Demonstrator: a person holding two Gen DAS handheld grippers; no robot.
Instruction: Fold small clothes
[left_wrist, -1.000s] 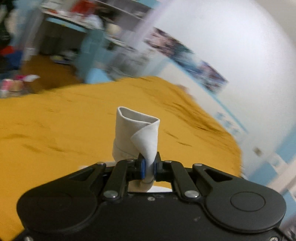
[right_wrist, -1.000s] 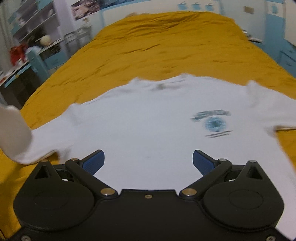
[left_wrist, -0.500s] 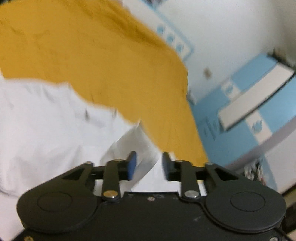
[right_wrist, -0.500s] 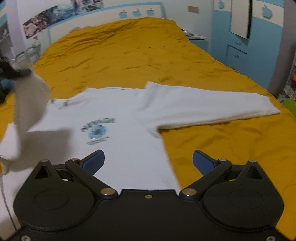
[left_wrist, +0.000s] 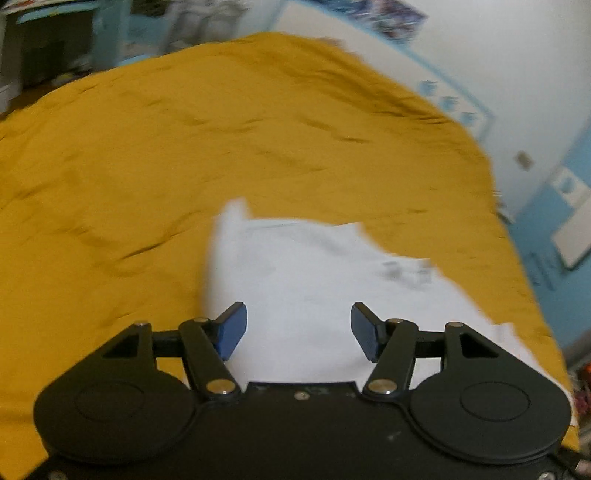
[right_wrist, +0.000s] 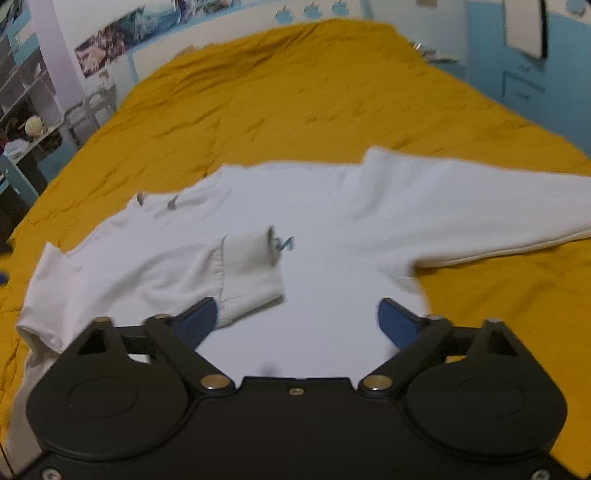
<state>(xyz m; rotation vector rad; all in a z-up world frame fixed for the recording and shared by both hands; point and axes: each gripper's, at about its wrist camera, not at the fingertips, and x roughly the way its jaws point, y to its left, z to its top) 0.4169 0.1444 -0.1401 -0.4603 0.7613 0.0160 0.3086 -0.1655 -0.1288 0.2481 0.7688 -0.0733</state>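
Observation:
A white long-sleeved sweatshirt (right_wrist: 332, 229) lies flat on the yellow bedspread (right_wrist: 295, 92). Its left sleeve (right_wrist: 243, 269) is folded across the chest, the cuff partly covering the blue print. The right sleeve (right_wrist: 480, 199) stretches out to the right. My right gripper (right_wrist: 295, 317) is open and empty above the shirt's lower part. In the left wrist view the shirt (left_wrist: 314, 273) is blurred, and my left gripper (left_wrist: 299, 325) is open and empty just above it.
The yellow bedspread (left_wrist: 184, 147) fills most of both views. Shelves and a desk (right_wrist: 22, 122) stand at the left. Blue cabinets (right_wrist: 524, 74) stand against the right wall. A poster (right_wrist: 103, 48) hangs on the far wall behind the bed.
My left gripper opened and let go of the sleeve cuff, which now lies folded across the chest. The left gripper has pulled back. My right gripper stayed open, its view swinging across the shirt.

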